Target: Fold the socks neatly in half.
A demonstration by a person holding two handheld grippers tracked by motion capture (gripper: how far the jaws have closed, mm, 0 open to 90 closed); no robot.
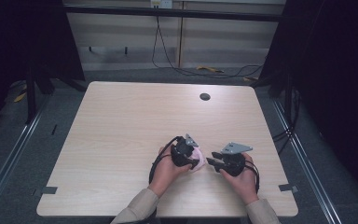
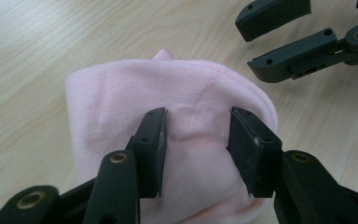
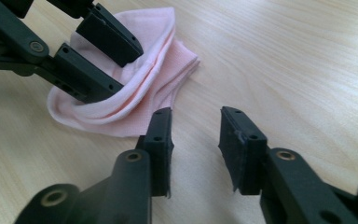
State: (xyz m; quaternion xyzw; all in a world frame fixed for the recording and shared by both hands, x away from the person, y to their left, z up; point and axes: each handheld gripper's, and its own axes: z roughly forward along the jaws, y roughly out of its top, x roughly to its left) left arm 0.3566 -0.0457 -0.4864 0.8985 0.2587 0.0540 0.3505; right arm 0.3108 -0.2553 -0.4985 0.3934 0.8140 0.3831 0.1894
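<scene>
A small folded pink cloth (image 1: 199, 162) lies on the wooden table (image 1: 121, 121) near its front edge, between the two hands. My left gripper (image 2: 196, 140) hangs over it with the jaws apart; the cloth (image 2: 121, 93) bulges up between the pads, which do not press on it. In the right gripper view the left gripper (image 3: 128, 70) straddles the upper fold of the cloth (image 3: 163, 56). My right gripper (image 3: 196, 140) stands open just beside the cloth's edge, with bare wood between its pads. It also shows in the left gripper view as the right gripper (image 2: 247, 44), at the top right.
A round dark cable hole (image 1: 204, 96) sits near the table's far edge. Black cables (image 1: 168, 56) trail on the floor beyond the table. Dark frame posts stand at both sides.
</scene>
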